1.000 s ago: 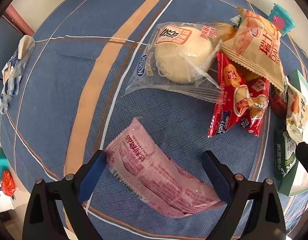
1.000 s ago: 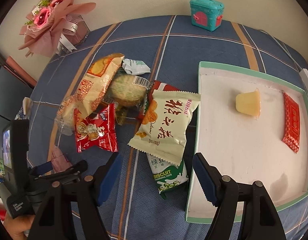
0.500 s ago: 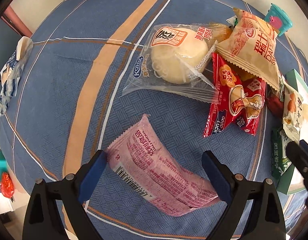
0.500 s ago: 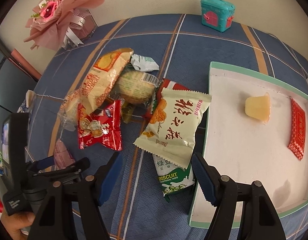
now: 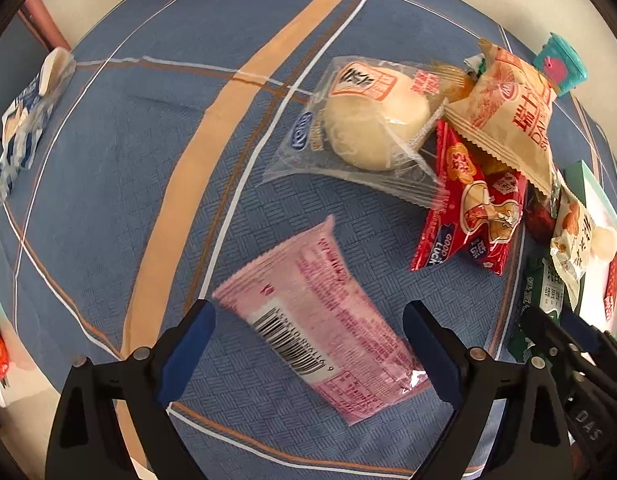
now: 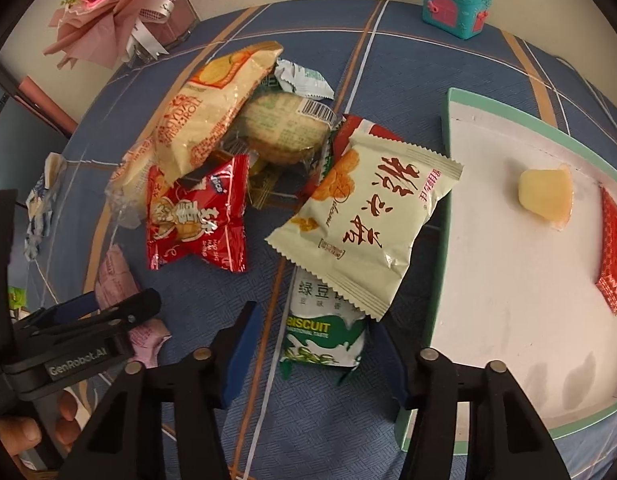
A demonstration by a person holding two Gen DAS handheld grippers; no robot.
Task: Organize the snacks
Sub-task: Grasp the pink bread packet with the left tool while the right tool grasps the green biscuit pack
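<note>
Closing around the green biscuit pack [image 6: 322,330], the right tool [image 6: 314,354] has pads not yet pressing it. Pack lies just beside the tray [image 6: 446,200], half under the cream packet [image 6: 364,224]; pinching low should avoid dragging that.

right gripper [image 6: 314,350] narrower around biscuit packet [image 6: 322,334]

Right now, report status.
Left hand-held gripper open over pink packet. Right hand-held gripper closing around green biscuit packet. Cream packet overlaps it.
</note>
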